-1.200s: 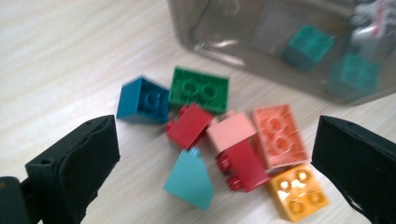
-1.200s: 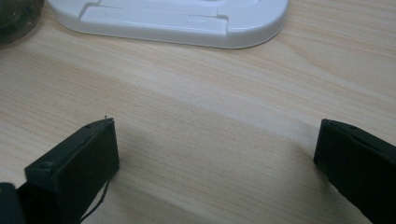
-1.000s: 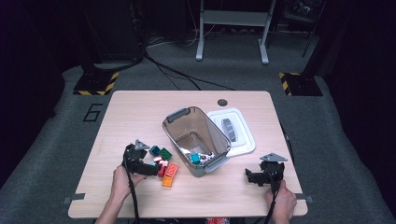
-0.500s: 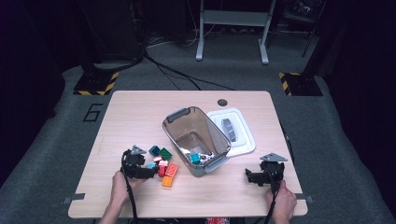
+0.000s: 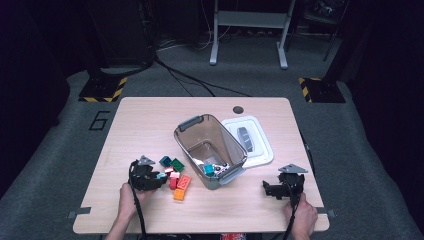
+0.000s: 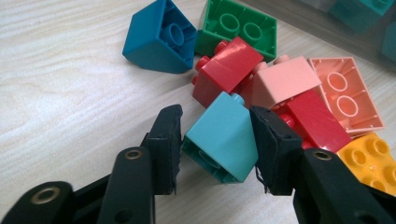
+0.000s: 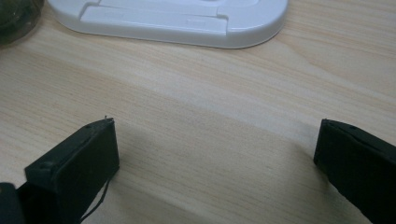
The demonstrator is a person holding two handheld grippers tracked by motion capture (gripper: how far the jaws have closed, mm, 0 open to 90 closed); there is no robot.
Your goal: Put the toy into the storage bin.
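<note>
- The left tool (image 6: 215, 140) has just been closing its jaws around a teal sloped brick (image 6: 222, 137); in the left gripper view both black pads sit against the brick's sides, so it looks gripped, though how firmly I cannot tell.
- That brick lies on the table (image 5: 150, 125) at the near edge of a small pile, just left of the grey bin (image 5: 210, 150).
- Risk: the brick has a slanted face, and a pad bearing on the slope could squeeze it out sideways or tip it as it lifts.
- Risk: a red brick (image 6: 226, 70) and a pink brick (image 6: 280, 81) touch or crowd the teal one; the right-hand pad stands close to another red piece (image 6: 315, 121), so a lift may drag or scatter neighbours.
- The right tool (image 7: 215, 154) rests with jaws wide apart and nothing between them, above bare table near the white lid (image 7: 187, 18).
- Materials: the bricks are glossy hard plastic with round studs and hollow undersides, as the green brick (image 6: 236, 28) and blue brick (image 6: 159, 37) show; smooth faces give the foam-like pads little to bite.
- The table is pale wood-grain laminate; the bin is translucent grey plastic with rounded corners.
</note>
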